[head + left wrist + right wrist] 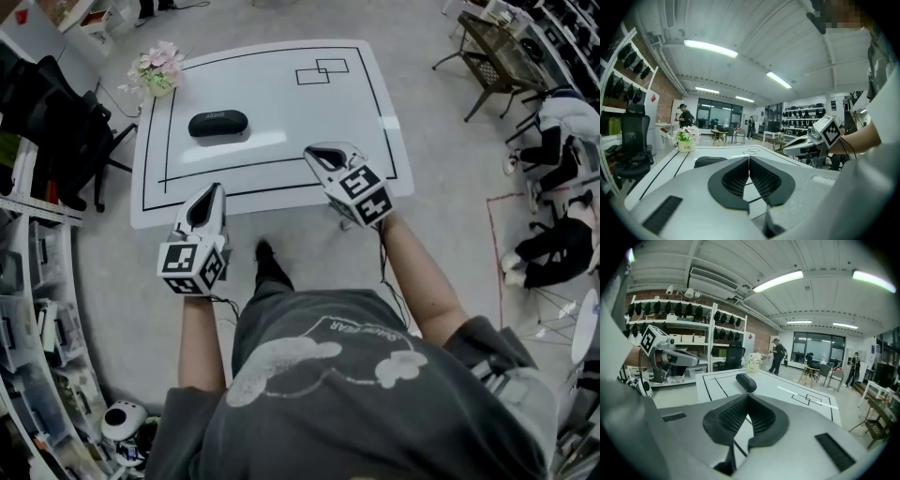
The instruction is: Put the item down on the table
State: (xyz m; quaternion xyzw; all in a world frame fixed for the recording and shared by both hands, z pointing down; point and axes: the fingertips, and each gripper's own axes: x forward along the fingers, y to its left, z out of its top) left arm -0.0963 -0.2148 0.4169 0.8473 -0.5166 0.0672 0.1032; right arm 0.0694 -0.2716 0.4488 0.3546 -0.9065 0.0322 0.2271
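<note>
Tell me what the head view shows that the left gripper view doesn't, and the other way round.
Only the head view: the cloud print on the person's shirt, seen from above, and the marker cube on the left gripper.
Only the left gripper view: ceiling lights, people standing at the back of the room, and the left gripper's jaws closed together with nothing between them.
Both: the white table, the black case lying on it, the flowers and the right gripper.
</note>
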